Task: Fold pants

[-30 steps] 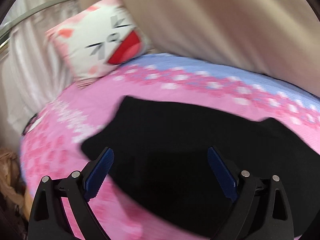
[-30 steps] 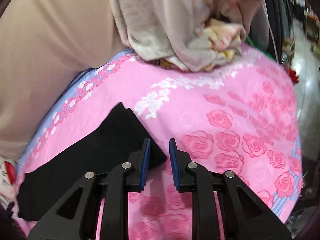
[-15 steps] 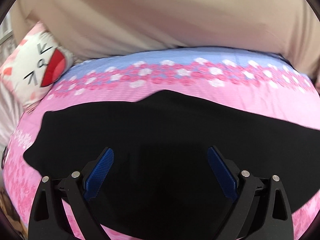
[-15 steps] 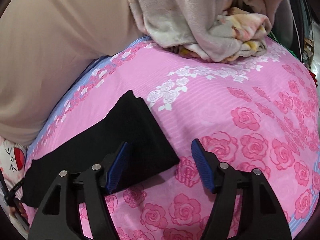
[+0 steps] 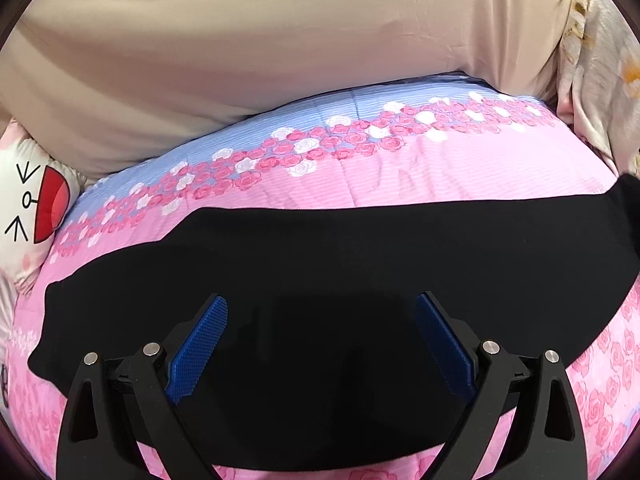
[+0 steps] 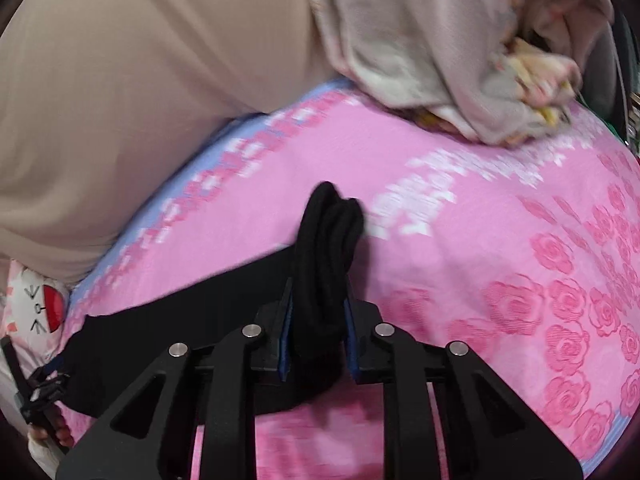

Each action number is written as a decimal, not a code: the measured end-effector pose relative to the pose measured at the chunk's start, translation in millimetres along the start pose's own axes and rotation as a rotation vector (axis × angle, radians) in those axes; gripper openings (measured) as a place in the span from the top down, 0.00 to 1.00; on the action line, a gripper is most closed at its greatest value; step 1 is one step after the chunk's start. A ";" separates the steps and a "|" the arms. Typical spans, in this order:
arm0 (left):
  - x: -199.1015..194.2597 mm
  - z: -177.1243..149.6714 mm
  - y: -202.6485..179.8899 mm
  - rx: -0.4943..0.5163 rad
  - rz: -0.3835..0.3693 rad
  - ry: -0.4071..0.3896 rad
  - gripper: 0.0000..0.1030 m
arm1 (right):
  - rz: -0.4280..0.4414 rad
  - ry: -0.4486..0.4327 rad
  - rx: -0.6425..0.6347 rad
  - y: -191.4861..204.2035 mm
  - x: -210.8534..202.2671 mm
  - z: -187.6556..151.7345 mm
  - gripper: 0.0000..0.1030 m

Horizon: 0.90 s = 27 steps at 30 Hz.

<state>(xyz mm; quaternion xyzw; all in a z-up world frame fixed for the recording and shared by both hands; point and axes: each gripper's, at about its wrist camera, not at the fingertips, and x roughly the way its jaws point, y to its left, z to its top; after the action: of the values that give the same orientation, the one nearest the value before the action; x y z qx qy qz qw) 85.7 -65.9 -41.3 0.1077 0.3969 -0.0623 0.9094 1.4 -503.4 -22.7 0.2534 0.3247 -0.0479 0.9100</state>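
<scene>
Black pants (image 5: 360,264) lie flat in a long strip across the pink rose bedspread (image 5: 460,168). My left gripper (image 5: 320,340) is open and empty, hovering over the middle of the pants. In the right wrist view, my right gripper (image 6: 318,312) is shut on the bunched right end of the pants (image 6: 328,240), which sticks up between the blue pads. The rest of the pants (image 6: 180,320) trails left across the bed. The left gripper (image 6: 40,396) shows small at the far left edge.
A beige cushion or headboard (image 5: 280,52) runs along the far side of the bed. A white cartoon pillow (image 5: 28,208) sits at the left. A crumpled floral blanket (image 6: 460,48) lies at the far right of the bed.
My right gripper was open beside the pant end and has closed on it, bunching the fabric upward. My left gripper stayed open and swung right over the pants' middle.
</scene>
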 end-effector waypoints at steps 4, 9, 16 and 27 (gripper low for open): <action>-4.8 -7.8 18.0 -0.037 -0.007 0.004 0.10 | 0.123 0.009 -0.129 87.2 -3.1 2.9 0.81; -11.6 -20.4 53.2 -0.090 0.034 -0.002 0.10 | 0.250 0.087 -0.313 200.5 18.9 -18.5 0.81; -17.7 -40.3 123.5 -0.172 0.110 0.003 0.09 | 0.341 0.263 -0.547 341.7 85.5 -89.5 0.81; -17.6 -71.5 209.2 -0.305 0.166 0.037 0.09 | 0.339 0.398 -0.731 430.2 142.8 -182.9 0.81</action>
<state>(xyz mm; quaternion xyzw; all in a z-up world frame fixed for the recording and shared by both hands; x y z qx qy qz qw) 64.7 154.9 -45.1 0.0022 0.4083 0.0760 0.9097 118.1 -29.3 -46.3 -0.0309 0.4431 0.2693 0.8545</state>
